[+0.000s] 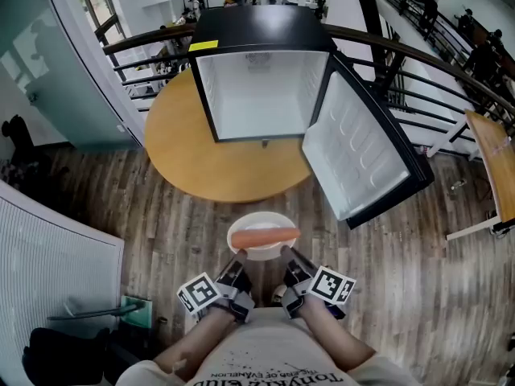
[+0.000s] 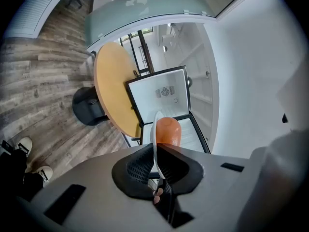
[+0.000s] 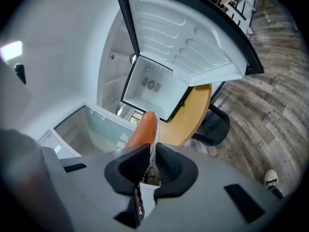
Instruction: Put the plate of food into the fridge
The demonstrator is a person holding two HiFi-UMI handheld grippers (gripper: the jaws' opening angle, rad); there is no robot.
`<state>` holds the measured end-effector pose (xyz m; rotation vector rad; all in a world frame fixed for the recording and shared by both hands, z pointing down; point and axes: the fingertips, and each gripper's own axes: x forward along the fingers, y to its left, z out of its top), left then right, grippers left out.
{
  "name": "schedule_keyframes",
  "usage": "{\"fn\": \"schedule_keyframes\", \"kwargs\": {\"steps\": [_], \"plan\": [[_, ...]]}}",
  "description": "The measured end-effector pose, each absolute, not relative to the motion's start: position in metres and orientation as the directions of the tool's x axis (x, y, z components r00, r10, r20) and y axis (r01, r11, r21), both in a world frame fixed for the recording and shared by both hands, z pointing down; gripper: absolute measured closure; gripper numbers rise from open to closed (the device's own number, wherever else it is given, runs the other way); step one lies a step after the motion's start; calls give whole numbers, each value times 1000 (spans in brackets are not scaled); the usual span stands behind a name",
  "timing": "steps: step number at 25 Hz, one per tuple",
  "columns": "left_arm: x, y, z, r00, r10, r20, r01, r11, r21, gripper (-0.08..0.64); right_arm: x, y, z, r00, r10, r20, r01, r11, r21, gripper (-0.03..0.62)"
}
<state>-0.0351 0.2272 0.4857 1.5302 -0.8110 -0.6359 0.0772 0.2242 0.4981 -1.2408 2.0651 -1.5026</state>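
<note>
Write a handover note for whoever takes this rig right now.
Left gripper: shut on the plate rim.
Right gripper: shut on the same rim.
The plate, with orange food on it: held in the air, short of the fridge on the round table.
Done: fridge door open, plate gripped.
Left: carry the plate inside, set it down, release.

We're on what looks like an open gallery floor in a big office or campus building, not a home. A wood-plank floor (image 1: pixel 402 256) lies underfoot, and a curved black railing (image 1: pixel 418 63) sweeps round the far side with more floor space beyond it. At far right, people (image 1: pixel 430 2) stand by another railing. On the left is a frosted glass wall (image 1: pixel 48 79). A round wooden table (image 1: pixel 177 151) carries a small black fridge (image 1: pixel 253 34), its door open. Another wooden tabletop (image 1: pixel 495 159) pokes in at right.
</note>
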Motion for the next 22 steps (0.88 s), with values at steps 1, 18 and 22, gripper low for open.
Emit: {"fn": "schedule_keyframes", "kwargs": {"steps": [1, 18, 22], "plan": [[-36, 228, 487, 603, -795, 64, -134, -23, 991, 525, 76, 225, 497, -583, -779, 233, -463, 83, -882, 540], [-65, 235, 503, 619, -774, 130, -180, 21, 983, 525, 53, 230, 502, -564, -787, 249, -472, 60, -880, 540], [-75, 233, 498, 634, -766, 103, -156, 4, 988, 525, 42, 232, 501, -548, -797, 254, -479, 50, -876, 540]]}}
